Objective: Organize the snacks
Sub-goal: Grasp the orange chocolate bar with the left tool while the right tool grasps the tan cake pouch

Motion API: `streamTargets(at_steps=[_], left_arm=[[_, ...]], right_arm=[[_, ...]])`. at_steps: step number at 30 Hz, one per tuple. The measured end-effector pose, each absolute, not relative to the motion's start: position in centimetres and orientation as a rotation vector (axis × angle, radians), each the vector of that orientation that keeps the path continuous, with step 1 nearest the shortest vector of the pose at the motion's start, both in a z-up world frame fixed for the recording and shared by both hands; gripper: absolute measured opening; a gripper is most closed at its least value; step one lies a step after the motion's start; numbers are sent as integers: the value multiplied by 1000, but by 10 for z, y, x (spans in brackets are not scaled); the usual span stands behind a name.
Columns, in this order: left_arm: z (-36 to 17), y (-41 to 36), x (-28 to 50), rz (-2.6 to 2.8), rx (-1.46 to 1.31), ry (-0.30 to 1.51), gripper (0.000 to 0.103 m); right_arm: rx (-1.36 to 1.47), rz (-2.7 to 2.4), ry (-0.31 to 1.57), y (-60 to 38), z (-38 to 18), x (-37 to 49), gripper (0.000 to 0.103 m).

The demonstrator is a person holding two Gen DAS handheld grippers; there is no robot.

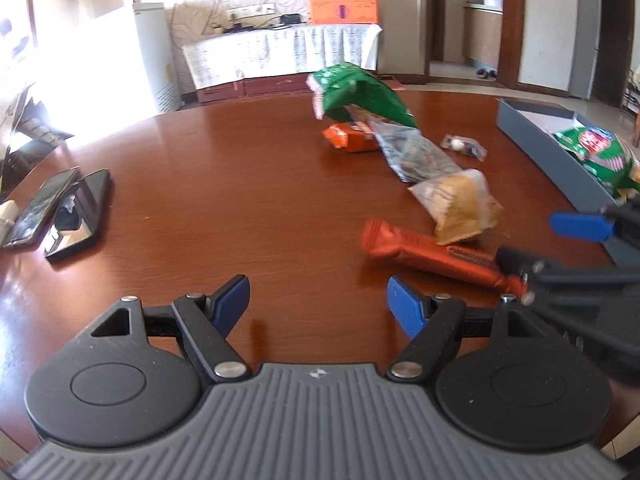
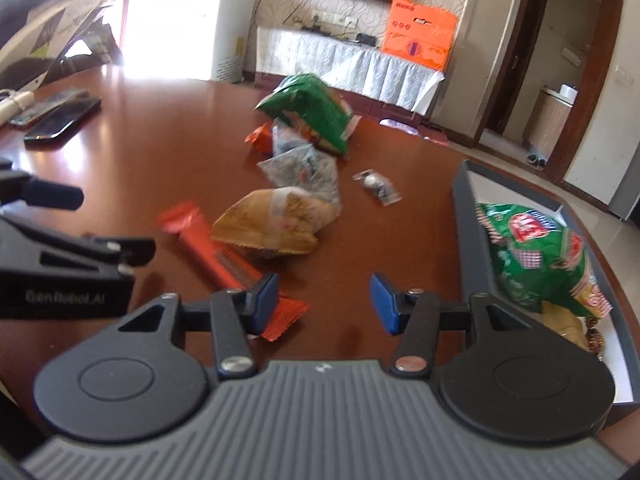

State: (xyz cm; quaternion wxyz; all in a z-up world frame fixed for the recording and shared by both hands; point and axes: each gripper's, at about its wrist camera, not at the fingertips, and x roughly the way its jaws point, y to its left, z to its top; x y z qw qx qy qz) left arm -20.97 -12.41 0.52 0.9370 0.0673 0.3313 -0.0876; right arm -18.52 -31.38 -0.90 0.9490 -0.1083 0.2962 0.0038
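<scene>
While our left gripper (image 1: 318, 306) stands with jaws apart over bare table (image 1: 200, 200), the orange bar (image 1: 432, 256) lies slanting near-right. From the right view, our right gripper (image 2: 324, 300) gapes empty; the bar runs far-left to near-right beside its left pad.

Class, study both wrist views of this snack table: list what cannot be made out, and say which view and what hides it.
1. Printing on the orange bar: right wrist view, motion blur.
2. Small clear packet contents: left wrist view, too small.
3. Snacks under the green bag in the grey box: right wrist view, bag and gripper body cover them.
4. Orange packet: left wrist view, partly under the large green bag.
</scene>
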Motion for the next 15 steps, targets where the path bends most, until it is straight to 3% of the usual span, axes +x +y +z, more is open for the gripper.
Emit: streamTargets(at_steps=[8, 15], left_arm=[[9, -113, -208, -154, 96, 677, 80], [8, -151, -209, -251, 161, 648, 81]], right_arm=[[-195, 196, 595, -292, -4, -206, 53], [-68, 66, 554, -342, 13, -217, 54]])
